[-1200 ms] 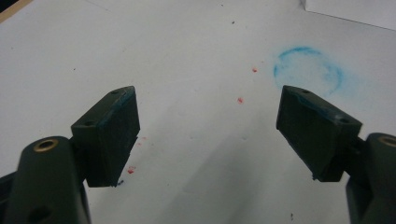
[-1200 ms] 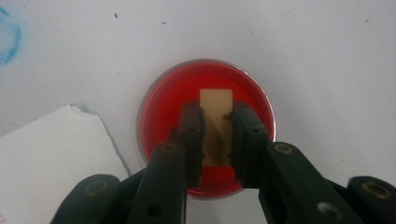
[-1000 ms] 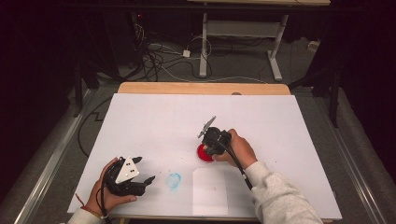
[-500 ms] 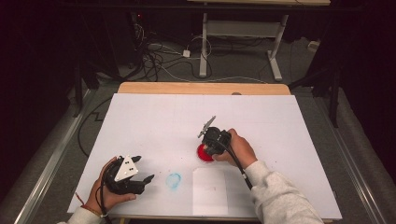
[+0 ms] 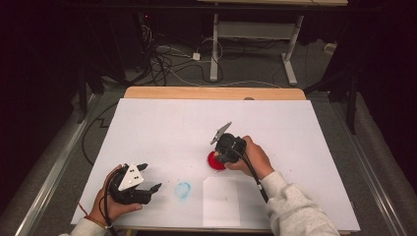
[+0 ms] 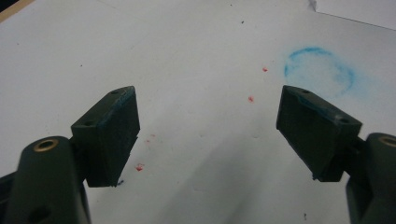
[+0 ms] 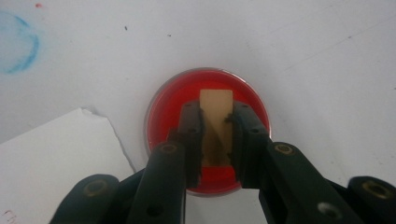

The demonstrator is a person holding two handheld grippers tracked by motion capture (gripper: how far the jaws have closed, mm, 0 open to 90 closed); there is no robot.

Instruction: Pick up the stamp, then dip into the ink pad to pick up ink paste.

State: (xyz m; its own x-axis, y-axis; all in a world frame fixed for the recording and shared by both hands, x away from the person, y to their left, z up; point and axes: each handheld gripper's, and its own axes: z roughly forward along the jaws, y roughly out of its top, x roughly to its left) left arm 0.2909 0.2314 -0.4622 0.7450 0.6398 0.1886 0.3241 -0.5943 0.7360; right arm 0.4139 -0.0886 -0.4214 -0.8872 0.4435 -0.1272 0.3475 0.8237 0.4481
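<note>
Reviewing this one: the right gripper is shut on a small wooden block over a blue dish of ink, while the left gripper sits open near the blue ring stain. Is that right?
Not quite: the dish is red, not blue, as the right gripper view shows. The rest stands: the right gripper is shut on the wooden block over it, and the left gripper sits open near the blue ring stain.

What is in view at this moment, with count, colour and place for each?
ink pad: one, red, round, on the white sheet right of centre.
stamp block: one, tan, clamped over the ink pad.
paper slip: one, white, near edge, below the pad.
blue ring mark: one, left of the slip.
red specks: several, near the blue ring mark.
white sheet: one, covering the table.
left hand-held gripper: black, open, bottom left.
right hand-held gripper: black, shut on the stamp block.
</note>
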